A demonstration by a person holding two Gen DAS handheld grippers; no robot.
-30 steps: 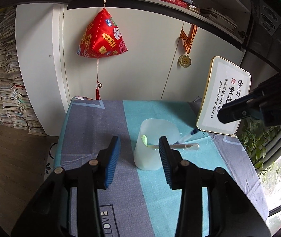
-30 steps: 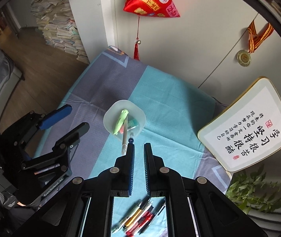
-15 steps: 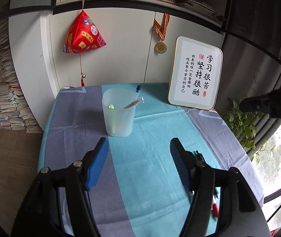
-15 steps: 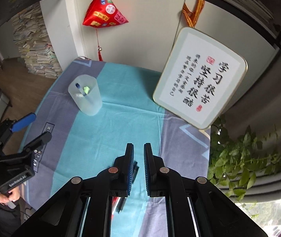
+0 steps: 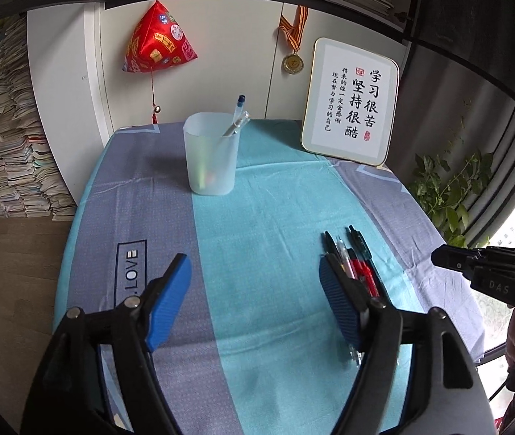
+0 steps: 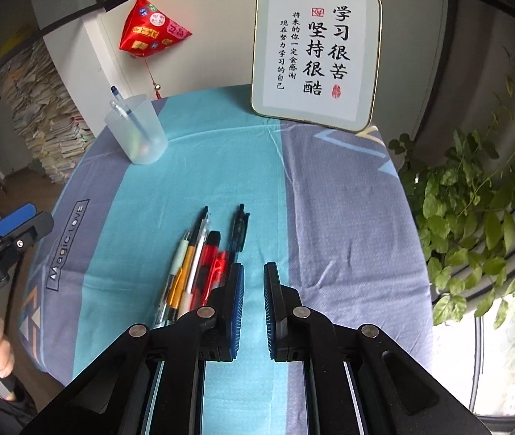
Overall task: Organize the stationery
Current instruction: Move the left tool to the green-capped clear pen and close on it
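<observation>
A translucent plastic cup (image 5: 212,154) stands at the back of the table with a blue-capped pen (image 5: 237,112) and others in it; it also shows in the right wrist view (image 6: 137,132). Several loose pens (image 6: 203,257) lie side by side on the turquoise cloth, also seen in the left wrist view (image 5: 351,261). My right gripper (image 6: 253,286) hovers just right of the pens, its jaws a narrow gap apart and empty. My left gripper (image 5: 253,304) is wide open and empty, low over the cloth near the front edge, the pens behind its right finger.
A framed calligraphy board (image 6: 317,54) leans at the back right. A red hanging ornament (image 5: 157,41) and a medal (image 5: 293,61) hang on the white cabinet. A leafy plant (image 6: 474,210) stands off the right edge. Stacked papers (image 5: 3,145) are at the left.
My right gripper let a pen go into the cup, then drew back to the loose pens. My left gripper pulled away from the cup and opened wider.
</observation>
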